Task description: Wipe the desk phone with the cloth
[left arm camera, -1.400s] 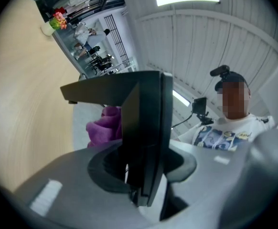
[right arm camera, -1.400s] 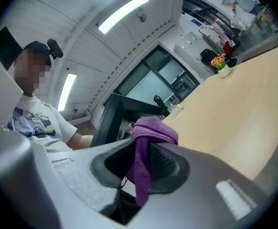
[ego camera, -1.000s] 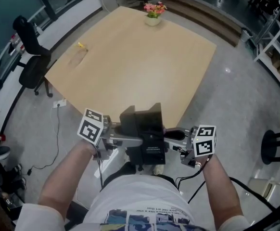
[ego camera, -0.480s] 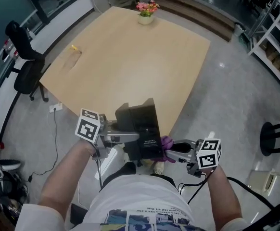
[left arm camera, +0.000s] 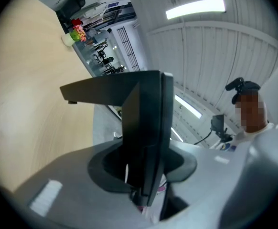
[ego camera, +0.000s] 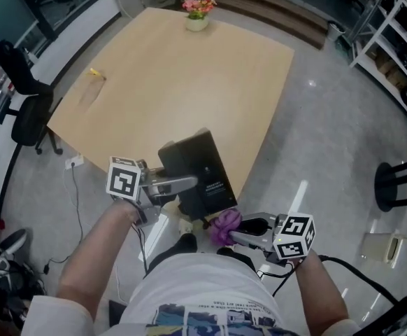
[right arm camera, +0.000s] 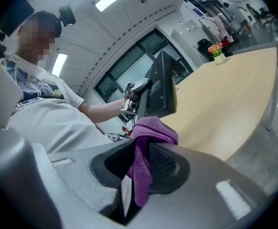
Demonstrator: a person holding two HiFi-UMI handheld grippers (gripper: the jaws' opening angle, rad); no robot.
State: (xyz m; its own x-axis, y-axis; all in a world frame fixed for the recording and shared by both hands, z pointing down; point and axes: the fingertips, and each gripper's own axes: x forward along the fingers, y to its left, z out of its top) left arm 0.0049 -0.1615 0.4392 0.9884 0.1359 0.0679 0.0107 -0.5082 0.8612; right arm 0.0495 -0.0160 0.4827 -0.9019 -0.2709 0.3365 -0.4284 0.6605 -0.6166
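Note:
My left gripper [ego camera: 189, 183] is shut on the black desk phone [ego camera: 196, 174], which it holds in the air over the near corner of the wooden table [ego camera: 168, 82]. In the left gripper view the phone [left arm camera: 146, 123] stands edge-on between the jaws of the left gripper [left arm camera: 141, 175]. Lower right, my right gripper [ego camera: 240, 233] is shut on a bunched purple cloth [ego camera: 224, 225]. The cloth sits just below and right of the phone, apart from it. In the right gripper view the cloth [right arm camera: 146, 147] hangs from the right gripper [right arm camera: 139, 168], with the phone [right arm camera: 160, 87] beyond.
A pot of pink flowers [ego camera: 197, 11] stands at the table's far edge, and a small yellow item [ego camera: 96, 73] lies near its left edge. A black office chair [ego camera: 23, 96] is on the left, a stool [ego camera: 398, 185] and shelving [ego camera: 392, 26] on the right. Cables [ego camera: 343, 268] trail on the floor.
The right gripper has drawn down and to the right, away from the phone, so the purple cloth now shows. The left gripper and phone shifted slightly left and up in the picture.

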